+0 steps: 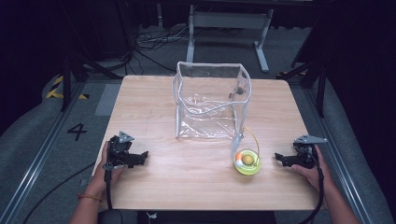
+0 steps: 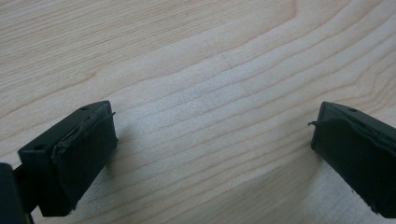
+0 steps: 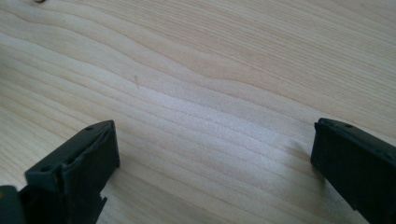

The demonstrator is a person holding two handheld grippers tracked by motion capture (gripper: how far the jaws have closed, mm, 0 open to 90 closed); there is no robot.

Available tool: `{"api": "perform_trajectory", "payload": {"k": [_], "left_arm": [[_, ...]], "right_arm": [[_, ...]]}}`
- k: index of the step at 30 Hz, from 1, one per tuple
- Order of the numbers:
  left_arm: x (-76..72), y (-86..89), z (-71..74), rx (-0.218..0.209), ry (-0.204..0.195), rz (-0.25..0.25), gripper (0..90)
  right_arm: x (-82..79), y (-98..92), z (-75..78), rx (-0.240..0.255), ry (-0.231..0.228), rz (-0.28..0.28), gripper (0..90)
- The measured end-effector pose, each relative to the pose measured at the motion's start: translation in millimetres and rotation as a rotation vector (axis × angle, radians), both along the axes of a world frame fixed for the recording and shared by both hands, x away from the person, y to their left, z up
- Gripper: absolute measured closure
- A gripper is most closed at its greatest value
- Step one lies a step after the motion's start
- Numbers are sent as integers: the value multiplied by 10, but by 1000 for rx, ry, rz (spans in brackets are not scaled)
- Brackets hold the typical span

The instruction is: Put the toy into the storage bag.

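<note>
A clear plastic bag (image 1: 211,100) stands upright and open-topped at the middle back of the wooden table (image 1: 154,112). In front of its right corner lies a yellow-green round toy (image 1: 247,161) with an orange and white spot and a thin yellow cord looping up to the bag. My left gripper (image 1: 141,157) rests on the table at the front left, held by a hand, jaws pointing right. My right gripper (image 1: 280,158) rests at the front right, jaws pointing left toward the toy, a short gap away. In both gripper views the jaws stand wide apart over bare wood: left gripper (image 2: 212,140), right gripper (image 3: 215,154).
Dark floor, cables and a metal frame (image 1: 229,23) lie behind the table. A floor mark "4" (image 1: 77,131) sits left of the table. The person's forearms come in from the bottom corners.
</note>
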State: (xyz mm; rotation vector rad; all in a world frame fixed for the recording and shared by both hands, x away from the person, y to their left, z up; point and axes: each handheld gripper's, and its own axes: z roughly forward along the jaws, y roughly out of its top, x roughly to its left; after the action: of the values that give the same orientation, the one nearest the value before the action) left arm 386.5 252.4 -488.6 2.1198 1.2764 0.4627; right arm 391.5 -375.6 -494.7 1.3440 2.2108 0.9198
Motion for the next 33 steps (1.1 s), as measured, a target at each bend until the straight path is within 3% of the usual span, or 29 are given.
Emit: {"api": "perform_trajectory", "payload": {"k": [3,8,10,12,13,14,15,16,21,22,23,24,28,29,33], "left_arm": [[-4,39,3,3,4,-55,5],[1,61,2,3,2,-81,5],[8,70,0,0,2,-95,5],[8,70,3,2,6,-95,3],[6,69,1,0,3,-92,4],[7,69,0,0,3,-93,4],[7,69,0,0,3,-93,4],[8,70,1,1,2,-93,3],[9,70,0,1,1,-94,4],[8,70,0,1,2,-93,4],[8,70,0,1,2,-93,4],[8,70,0,1,1,-92,3],[7,70,0,1,1,-92,3],[7,69,0,1,1,-91,4],[7,69,0,1,1,-91,3]], "right_arm": [[-1,-15,4,-1,5,-13,13],[-10,-41,29,-15,29,-17,25],[-21,-63,53,-21,41,-7,76],[-36,-77,93,-17,42,18,235],[-47,-88,141,-33,43,22,180],[-47,-88,141,-33,43,22,180],[-52,-93,167,-13,51,28,152],[-63,-97,208,-3,48,31,216],[-141,-42,399,-10,41,83,213],[-205,11,533,-12,38,122,226],[-205,11,533,-12,38,122,226],[-269,70,666,-33,25,133,241],[-350,157,845,-24,39,153,253],[-393,240,942,-32,52,167,253],[-453,366,1055,-62,67,199,253]]}}
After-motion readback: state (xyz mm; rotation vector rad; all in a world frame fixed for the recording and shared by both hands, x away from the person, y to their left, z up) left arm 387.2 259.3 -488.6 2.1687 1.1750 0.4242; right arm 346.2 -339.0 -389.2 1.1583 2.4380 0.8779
